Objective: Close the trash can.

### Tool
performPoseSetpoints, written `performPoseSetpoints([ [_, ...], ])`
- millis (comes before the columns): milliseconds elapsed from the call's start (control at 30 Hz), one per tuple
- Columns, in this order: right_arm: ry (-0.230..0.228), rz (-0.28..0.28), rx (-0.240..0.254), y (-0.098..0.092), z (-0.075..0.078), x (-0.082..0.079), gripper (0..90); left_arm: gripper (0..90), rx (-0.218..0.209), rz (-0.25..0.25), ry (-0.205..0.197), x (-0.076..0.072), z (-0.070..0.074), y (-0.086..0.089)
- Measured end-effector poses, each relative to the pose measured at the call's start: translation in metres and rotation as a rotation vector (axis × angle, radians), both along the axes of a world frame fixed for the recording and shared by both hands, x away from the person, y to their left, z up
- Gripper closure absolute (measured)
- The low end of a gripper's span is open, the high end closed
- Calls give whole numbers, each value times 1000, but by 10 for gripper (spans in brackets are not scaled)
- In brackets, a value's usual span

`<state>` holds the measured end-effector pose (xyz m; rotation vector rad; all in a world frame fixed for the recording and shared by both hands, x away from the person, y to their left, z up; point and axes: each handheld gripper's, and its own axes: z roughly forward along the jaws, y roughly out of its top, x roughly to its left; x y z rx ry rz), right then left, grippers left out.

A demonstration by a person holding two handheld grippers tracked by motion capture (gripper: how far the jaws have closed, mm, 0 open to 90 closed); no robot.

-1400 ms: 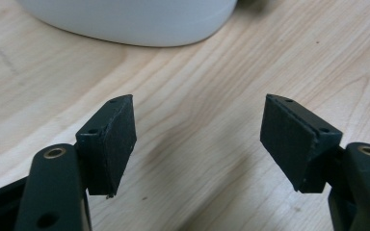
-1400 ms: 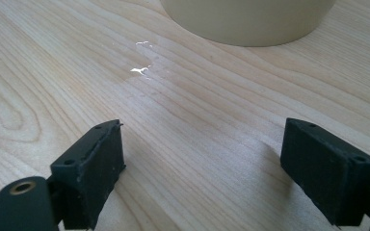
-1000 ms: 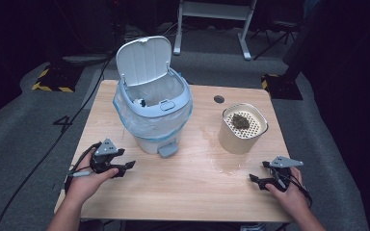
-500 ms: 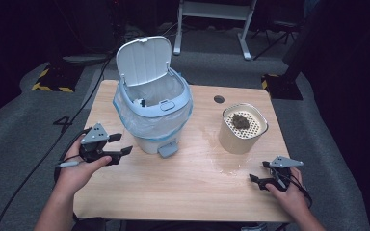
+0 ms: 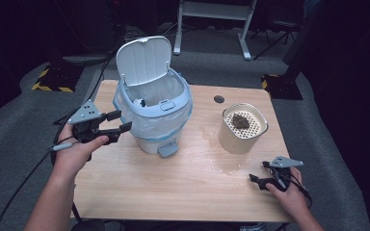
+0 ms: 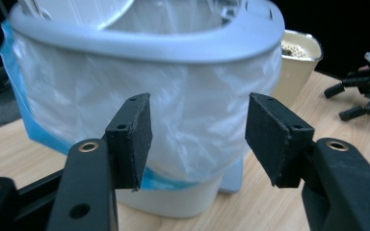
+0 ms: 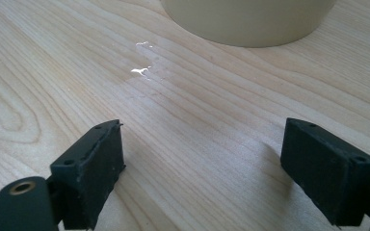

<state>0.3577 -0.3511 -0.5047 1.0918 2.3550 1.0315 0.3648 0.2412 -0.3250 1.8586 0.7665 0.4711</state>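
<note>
A small pedal bin (image 5: 154, 115) with a pale blue rim, a white liner and its white lid (image 5: 142, 60) standing open is on the wooden table (image 5: 173, 192), left of the middle. My left gripper (image 5: 120, 121) hovers just left of the bin, raised off the table, open and empty. In the left gripper view its jaws (image 6: 197, 125) frame the liner-covered bin wall (image 6: 173, 96) without touching it. A beige canister (image 5: 242, 129) with a perforated top carries a dark lump (image 5: 241, 120). My right gripper (image 5: 256, 181) rests low at the front right, open (image 7: 202, 149) over bare wood.
The bin's pedal (image 5: 167, 150) sticks out toward me. Small wet spots (image 7: 142, 71) lie on the wood in front of the canister (image 7: 250, 19). A cable hole (image 5: 218, 99) sits near the far edge. Metal stand legs (image 5: 212, 9) are behind the table.
My left hand has lifted its gripper off the table and brought it closer to the bin's side. The right hand has stayed still.
</note>
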Motion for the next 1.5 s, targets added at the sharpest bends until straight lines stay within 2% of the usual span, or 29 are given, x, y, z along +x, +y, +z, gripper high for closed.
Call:
performPoseSetpoints([
  [67,0,0,0,0,0,0,153,378,21,-10,-12,3,4,-1],
  [167,0,0,0,0,0,0,153,374,25,-4,-28,5,12,-2],
  [400,0,0,0,0,0,0,153,457,-54,36,-57,17,33,4],
  [633,0,-1,-1,0,0,0,152,478,-69,67,-66,34,54,7],
  [833,0,-1,-1,0,0,0,152,496,-66,100,-96,48,69,6],
  [967,0,-1,-1,0,0,0,151,489,-83,127,-103,57,73,8],
  [1067,0,-2,-1,0,0,0,151,483,-76,150,-104,66,74,10],
  [1300,0,-2,-1,0,0,0,151,465,-86,153,-104,82,78,4],
  [1500,0,-3,0,0,0,0,151,456,-85,145,-110,88,84,-2],
])
